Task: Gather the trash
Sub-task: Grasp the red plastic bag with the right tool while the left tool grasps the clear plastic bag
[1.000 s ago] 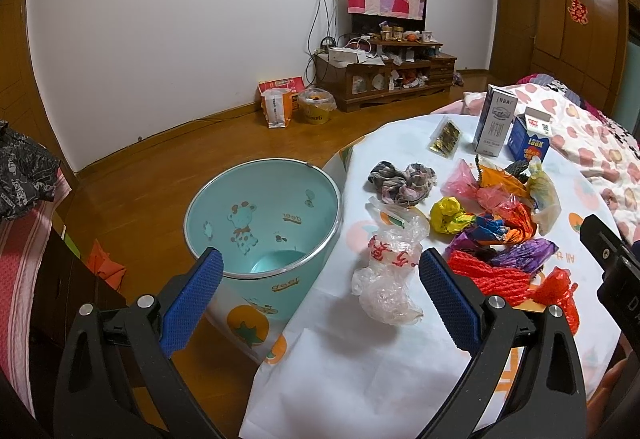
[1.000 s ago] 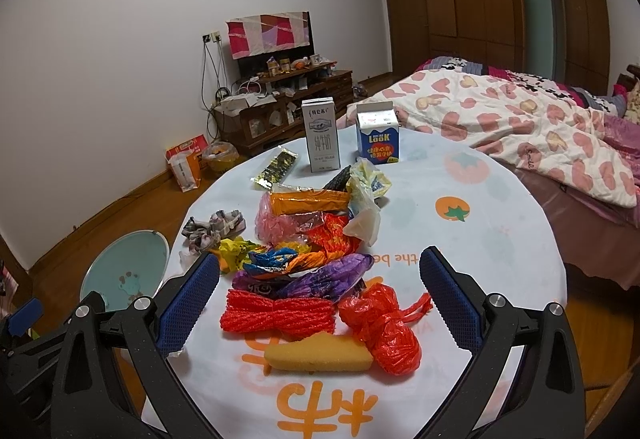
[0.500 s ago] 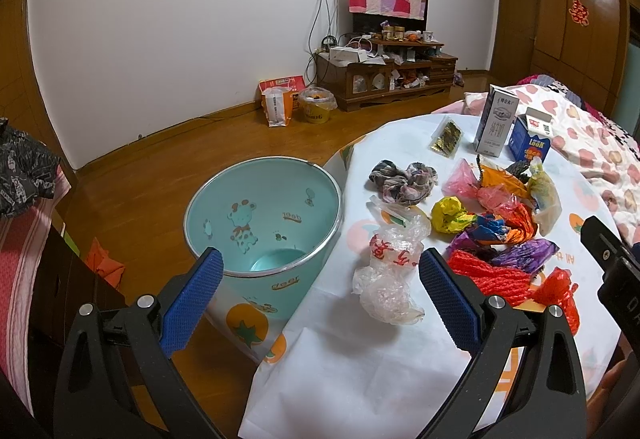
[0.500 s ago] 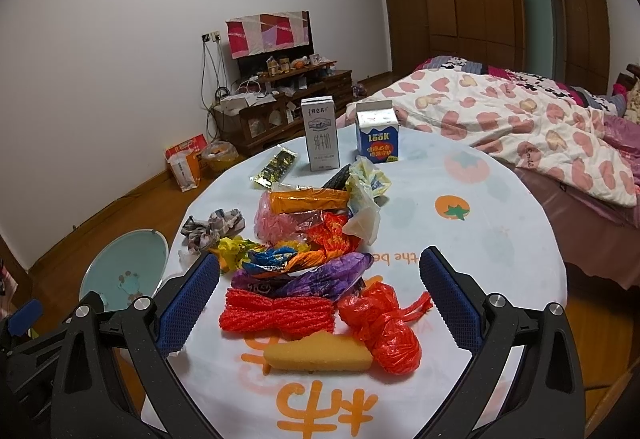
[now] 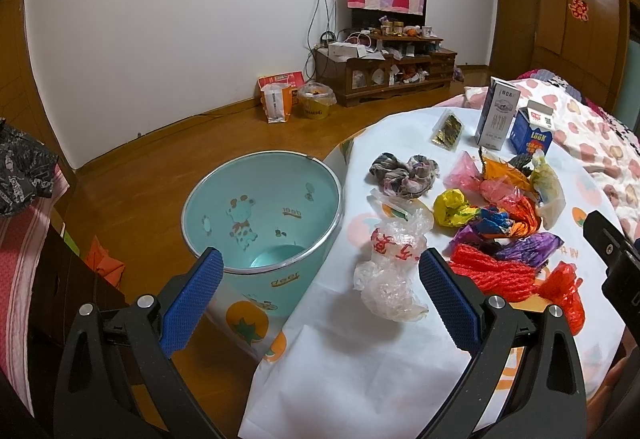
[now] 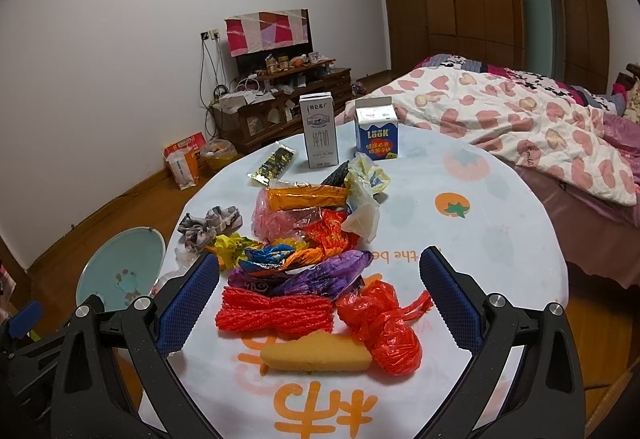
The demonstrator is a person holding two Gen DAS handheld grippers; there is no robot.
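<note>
A pile of trash lies on the round white table [image 6: 500,231]: a clear crumpled plastic bag [image 5: 394,271], red netting [image 6: 276,309], a red plastic bag [image 6: 386,323], a yellow sponge [image 6: 316,355], purple, orange and yellow wrappers. A light-blue bin [image 5: 260,215] stands on the floor left of the table, with nothing seen inside it. My left gripper [image 5: 318,297] is open and holds nothing, above the table edge between bin and clear bag. My right gripper [image 6: 320,303] is open and holds nothing, just short of the red netting.
A tall milk carton [image 6: 319,135] and a blue carton [image 6: 377,135] stand at the table's far side, a foil packet [image 6: 274,165] beside them. A bed with a heart-print quilt [image 6: 540,127] is right. A TV cabinet [image 5: 384,71] stands by the far wall.
</note>
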